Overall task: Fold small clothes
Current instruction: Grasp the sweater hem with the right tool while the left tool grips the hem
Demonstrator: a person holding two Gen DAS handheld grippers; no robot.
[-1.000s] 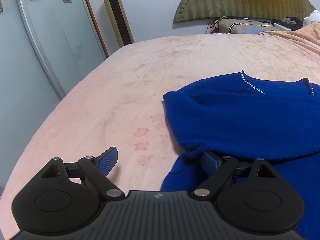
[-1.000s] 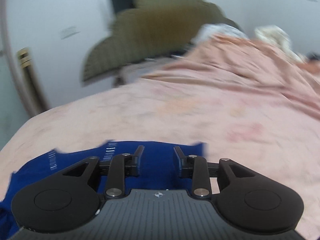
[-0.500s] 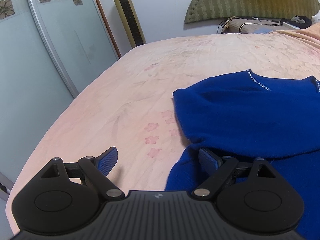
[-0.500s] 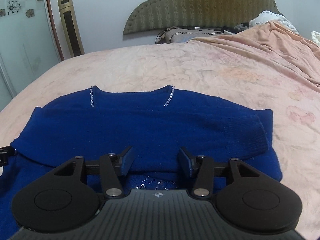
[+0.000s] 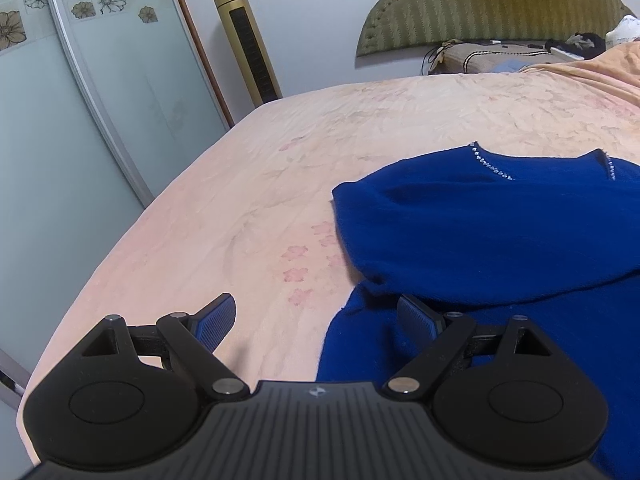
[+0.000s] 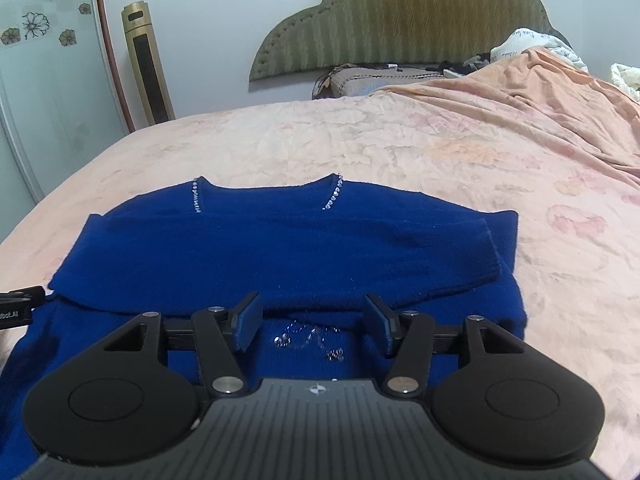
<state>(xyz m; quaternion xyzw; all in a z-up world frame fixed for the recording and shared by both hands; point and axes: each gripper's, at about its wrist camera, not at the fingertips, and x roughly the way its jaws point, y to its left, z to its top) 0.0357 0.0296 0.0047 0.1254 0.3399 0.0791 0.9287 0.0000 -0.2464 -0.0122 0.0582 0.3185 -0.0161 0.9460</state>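
Observation:
A small royal-blue sweater (image 6: 280, 248) with rhinestone trim at the neck lies flat on the pink bed, its sleeves folded across the body. It also shows in the left wrist view (image 5: 500, 232). My right gripper (image 6: 316, 322) is open and empty, low over the sweater's lower middle, above a rhinestone pattern (image 6: 308, 338). My left gripper (image 5: 320, 320) is open and empty at the sweater's left edge; its right finger is over the blue fabric and its left finger over bare sheet. The left gripper's tip (image 6: 20, 300) shows at the left edge of the right wrist view.
The pink floral bedsheet (image 6: 400, 152) spreads around the sweater. A bunched orange blanket (image 6: 560, 92) lies at the far right. A green headboard (image 6: 400, 20), a gold tower fan (image 5: 248, 40) and a sliding glass door (image 5: 80, 100) stand beyond the bed's left edge.
The right gripper swung from a blurred view of the far bed back over the sweater, then settled. The left gripper drew back slightly. Both stayed open.

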